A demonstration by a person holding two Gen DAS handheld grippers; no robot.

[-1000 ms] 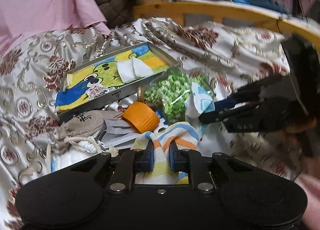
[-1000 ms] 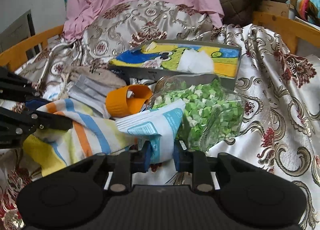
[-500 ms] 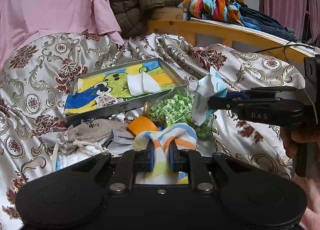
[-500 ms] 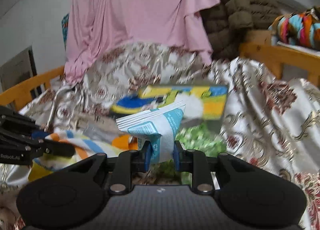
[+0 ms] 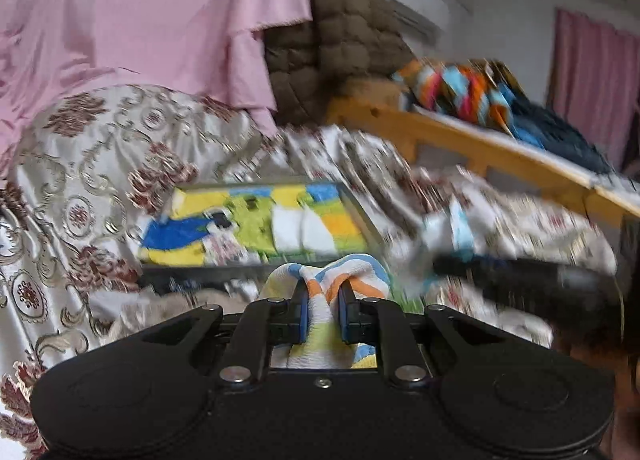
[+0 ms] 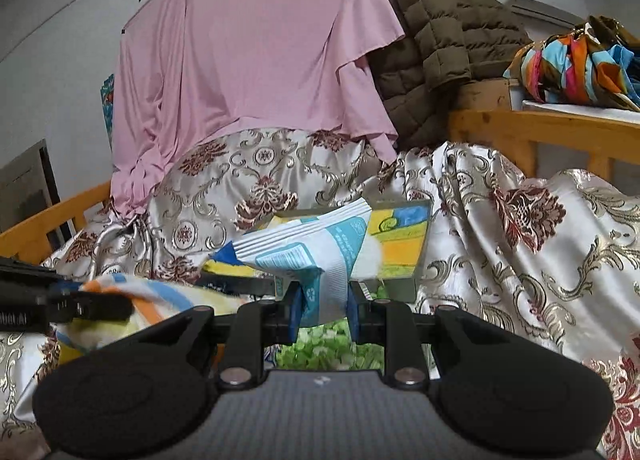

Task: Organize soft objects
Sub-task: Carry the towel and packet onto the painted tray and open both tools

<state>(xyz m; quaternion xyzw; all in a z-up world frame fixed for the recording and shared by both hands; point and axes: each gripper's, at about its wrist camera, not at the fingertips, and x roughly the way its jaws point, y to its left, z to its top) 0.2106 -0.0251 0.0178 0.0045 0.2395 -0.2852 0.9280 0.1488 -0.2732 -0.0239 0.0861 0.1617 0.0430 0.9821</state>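
Left hand-held gripper [image 5: 323,306] clamped on striped towel [image 5: 326,280], bottom centre of left wrist view. Right hand-held gripper [image 6: 323,306] pinching a blue-white packet [image 6: 316,256], centre of right wrist view. Both sit in front of the tray [image 5: 256,225] mid-frame on the floral bedspread [image 6: 520,244]. Left view blurred.

Striped orange/blue/yellow cloth [image 5: 326,292], white/teal packet [image 6: 312,256], floral cream bedspread [image 6: 520,227].
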